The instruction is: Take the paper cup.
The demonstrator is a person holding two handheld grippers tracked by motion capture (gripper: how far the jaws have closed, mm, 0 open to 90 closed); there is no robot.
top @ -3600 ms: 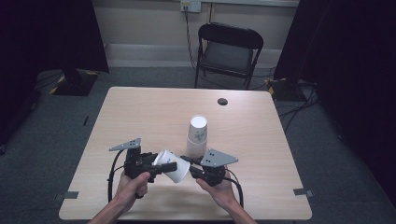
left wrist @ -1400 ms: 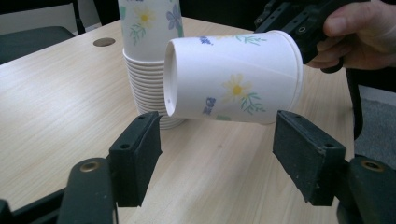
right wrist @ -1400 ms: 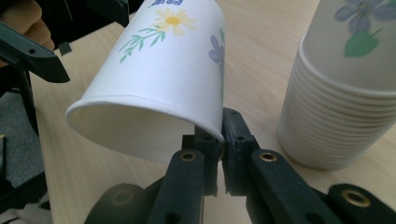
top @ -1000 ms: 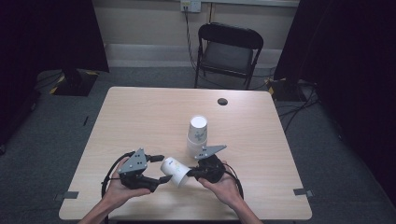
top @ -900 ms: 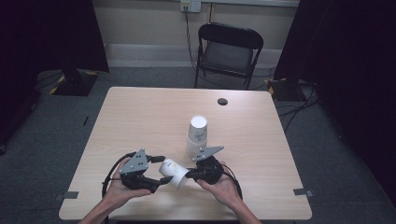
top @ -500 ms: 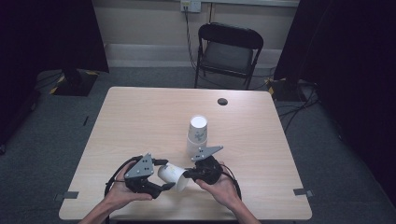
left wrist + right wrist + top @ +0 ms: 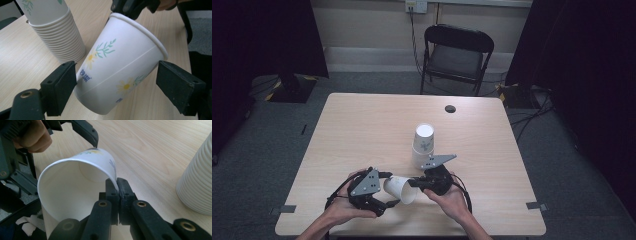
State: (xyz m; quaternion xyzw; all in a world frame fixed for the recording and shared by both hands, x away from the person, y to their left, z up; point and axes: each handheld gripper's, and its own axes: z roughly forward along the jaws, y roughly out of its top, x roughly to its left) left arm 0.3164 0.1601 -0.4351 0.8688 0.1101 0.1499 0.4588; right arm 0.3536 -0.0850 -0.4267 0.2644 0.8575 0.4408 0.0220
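Note:
A single white paper cup (image 7: 401, 189) with a flower print lies tilted on its side just above the table's front edge, between my two grippers. My right gripper (image 7: 412, 183) is shut on the cup's rim (image 7: 113, 178), one finger inside and one outside. My left gripper (image 7: 388, 189) straddles the cup's body (image 7: 117, 70); its jaws have just been opening. One pad (image 7: 62, 83) sits close against the cup wall, while the other pad (image 7: 178, 86) stands clear of it. A tall stack of cups (image 7: 423, 145) stands upside down just behind the right gripper.
The stack of cups (image 7: 56, 37) is close on the far side of the held cup. A small black disc (image 7: 450, 108) lies near the table's far edge (image 7: 412, 95). A black folding chair (image 7: 457, 50) stands behind the table. Cables trail from both grippers.
My left gripper's jaws have spread wider around the cup and the hand has shifted a little. The right gripper has kept still, pinching the rim.

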